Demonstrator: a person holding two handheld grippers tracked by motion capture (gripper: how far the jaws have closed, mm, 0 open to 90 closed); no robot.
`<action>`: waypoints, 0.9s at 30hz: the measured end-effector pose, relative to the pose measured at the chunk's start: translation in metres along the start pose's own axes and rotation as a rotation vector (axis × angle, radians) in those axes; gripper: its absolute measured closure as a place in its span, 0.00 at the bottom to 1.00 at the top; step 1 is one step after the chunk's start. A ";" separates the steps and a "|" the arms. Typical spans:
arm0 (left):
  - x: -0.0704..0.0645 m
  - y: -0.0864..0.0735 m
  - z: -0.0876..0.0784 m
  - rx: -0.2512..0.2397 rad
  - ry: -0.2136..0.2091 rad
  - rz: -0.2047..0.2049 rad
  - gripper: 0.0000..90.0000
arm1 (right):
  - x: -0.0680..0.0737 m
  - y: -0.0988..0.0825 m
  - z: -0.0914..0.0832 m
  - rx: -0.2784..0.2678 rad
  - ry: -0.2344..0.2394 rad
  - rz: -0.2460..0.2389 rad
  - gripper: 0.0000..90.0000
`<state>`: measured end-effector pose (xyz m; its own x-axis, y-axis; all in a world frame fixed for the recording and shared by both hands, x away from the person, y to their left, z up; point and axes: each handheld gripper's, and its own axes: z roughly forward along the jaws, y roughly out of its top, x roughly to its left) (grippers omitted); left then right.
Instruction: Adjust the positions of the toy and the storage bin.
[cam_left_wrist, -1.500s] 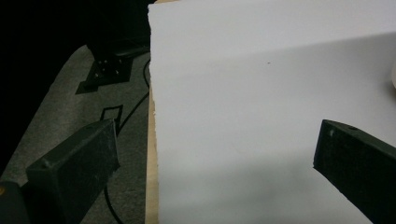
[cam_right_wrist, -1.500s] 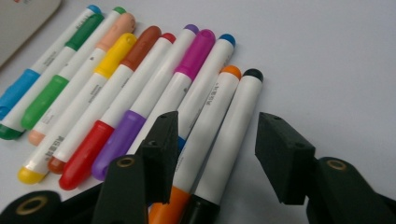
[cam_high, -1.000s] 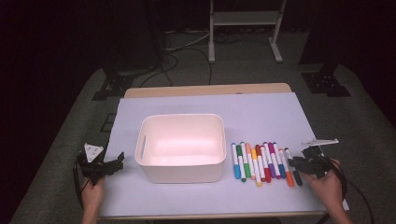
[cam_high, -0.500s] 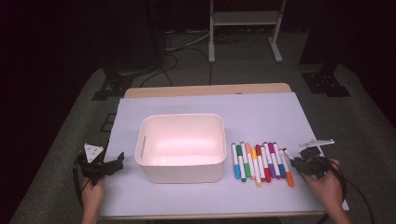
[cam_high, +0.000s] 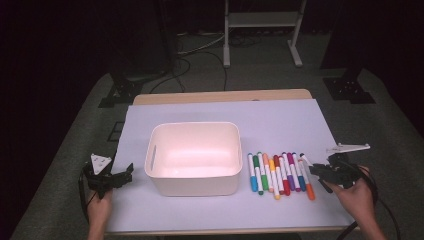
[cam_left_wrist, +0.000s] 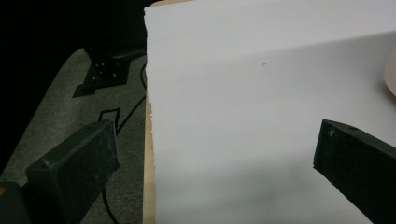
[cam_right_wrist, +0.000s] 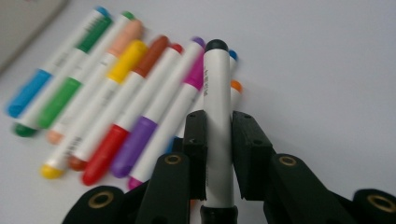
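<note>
My right claw is clamped on a black-capped white marker, its jaws just closed onto the barrel, holding it above the row of markers near the counter's right front corner. My left claw sits wide open with nothing in it at the counter's left front edge, beside the white bin.

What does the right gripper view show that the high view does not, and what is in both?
Right gripper view: the right gripper is shut on a white marker with black ends, raised above the others.

High view: the white bin, the left gripper and both hands.

Both: the row of coloured markers on the white table cover.
</note>
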<state>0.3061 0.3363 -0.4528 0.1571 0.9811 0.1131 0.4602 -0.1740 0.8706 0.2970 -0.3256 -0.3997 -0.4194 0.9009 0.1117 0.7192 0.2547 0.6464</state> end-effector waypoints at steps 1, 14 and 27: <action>0.000 0.000 0.000 0.000 0.000 0.000 0.00 | 0.000 0.000 0.000 0.000 0.000 0.000 0.84; 0.000 0.000 0.000 -0.006 -0.009 0.007 0.00 | 0.027 0.046 -0.028 -0.078 0.225 -0.090 0.84; 0.000 0.000 0.000 -0.005 -0.017 0.009 0.00 | 0.072 0.113 -0.048 -0.112 0.365 -0.259 0.84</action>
<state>0.3057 0.3365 -0.4529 0.1759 0.9779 0.1130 0.4542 -0.1824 0.8720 0.3213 -0.2485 -0.2820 -0.7596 0.6246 0.1813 0.5091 0.3976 0.7634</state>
